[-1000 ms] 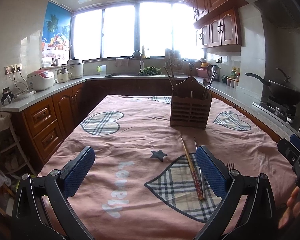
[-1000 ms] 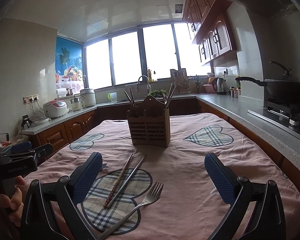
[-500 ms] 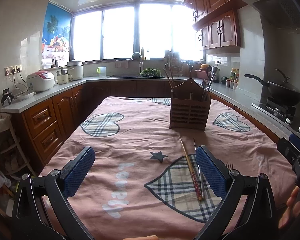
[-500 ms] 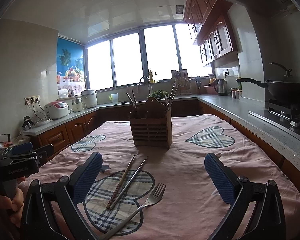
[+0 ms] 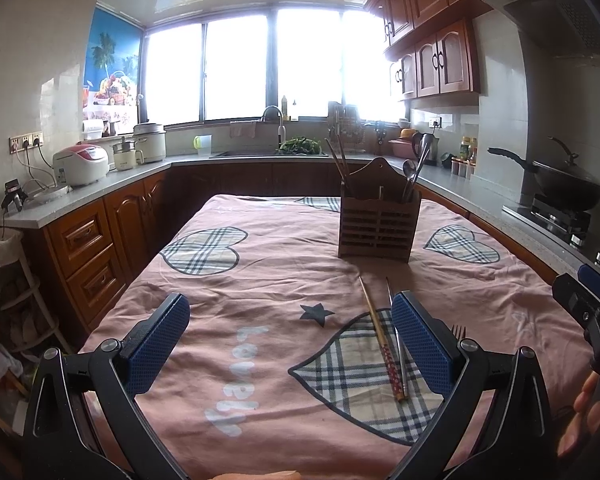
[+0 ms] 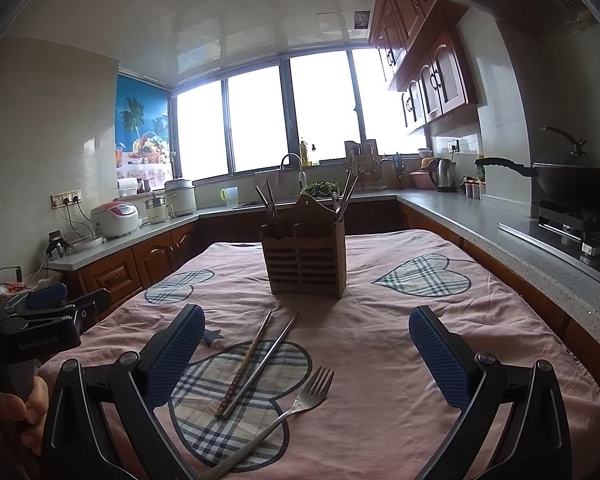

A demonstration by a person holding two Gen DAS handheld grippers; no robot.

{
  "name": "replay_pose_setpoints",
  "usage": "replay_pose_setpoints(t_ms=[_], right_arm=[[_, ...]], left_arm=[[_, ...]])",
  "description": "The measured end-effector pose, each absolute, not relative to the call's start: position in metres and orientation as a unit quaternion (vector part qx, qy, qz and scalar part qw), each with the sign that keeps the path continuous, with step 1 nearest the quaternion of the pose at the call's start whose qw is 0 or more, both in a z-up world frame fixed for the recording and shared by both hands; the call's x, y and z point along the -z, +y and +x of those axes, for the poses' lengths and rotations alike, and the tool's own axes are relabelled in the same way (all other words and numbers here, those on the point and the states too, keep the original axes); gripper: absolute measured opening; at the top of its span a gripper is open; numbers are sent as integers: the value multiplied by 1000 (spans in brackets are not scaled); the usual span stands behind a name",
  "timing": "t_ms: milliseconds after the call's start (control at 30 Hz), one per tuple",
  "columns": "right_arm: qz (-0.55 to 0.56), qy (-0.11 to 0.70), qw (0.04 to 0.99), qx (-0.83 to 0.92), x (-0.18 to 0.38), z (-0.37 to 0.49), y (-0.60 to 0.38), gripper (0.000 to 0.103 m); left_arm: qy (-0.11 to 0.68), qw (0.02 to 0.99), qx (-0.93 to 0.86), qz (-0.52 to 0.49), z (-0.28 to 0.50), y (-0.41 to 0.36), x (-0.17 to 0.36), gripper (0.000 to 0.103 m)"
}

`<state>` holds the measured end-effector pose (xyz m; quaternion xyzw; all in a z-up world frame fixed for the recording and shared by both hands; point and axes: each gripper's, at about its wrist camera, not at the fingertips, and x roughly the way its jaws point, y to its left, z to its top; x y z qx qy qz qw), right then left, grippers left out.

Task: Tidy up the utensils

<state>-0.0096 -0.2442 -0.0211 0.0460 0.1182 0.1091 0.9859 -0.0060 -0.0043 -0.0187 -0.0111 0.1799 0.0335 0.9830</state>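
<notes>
Three loose pieces lie on the near part of the worktop [image 6: 400, 360], which is covered by a pink cloth with plaid heart patches: a wooden chopstick with a red patterned handle [image 6: 245, 364], a slim metal chopstick [image 6: 266, 362] and a stainless steel fork [image 6: 276, 420]. The two chopsticks rest just beside each other, converging at their near ends on one plaid heart, and the fork lies diagonally to their right with its tines pointing away. All three point roughly toward the brown slatted wooden utensil holder [image 6: 306, 264] standing upright farther back in the middle. That holder already carries chopsticks at its left side and spoons at its right, so it reads as the destination for the loose pieces.

The right gripper [image 6: 306, 352] hovers above the cloth with its jaws spread wide and empty — the chopsticks and the fork's tines show between its blue pads, a sensible line-up for coming down on one of them. The left gripper [image 5: 290, 340] is likewise wide and empty. It sits left of the utensils, with the patterned chopstick [image 5: 380, 344] just inside its right pad — probably waiting while the right one takes the first pick.

Thin metal lying flat on soft cloth may slip or snag when pinched.
</notes>
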Motion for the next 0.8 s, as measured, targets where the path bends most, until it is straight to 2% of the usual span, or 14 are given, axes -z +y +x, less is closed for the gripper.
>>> replay_pose_setpoints(t_ms=[800], right_arm=[[46,110,986,-114,15,-11,-244,103]], left_arm=[[171,985,-35,-6,-10,-4,17,103]])
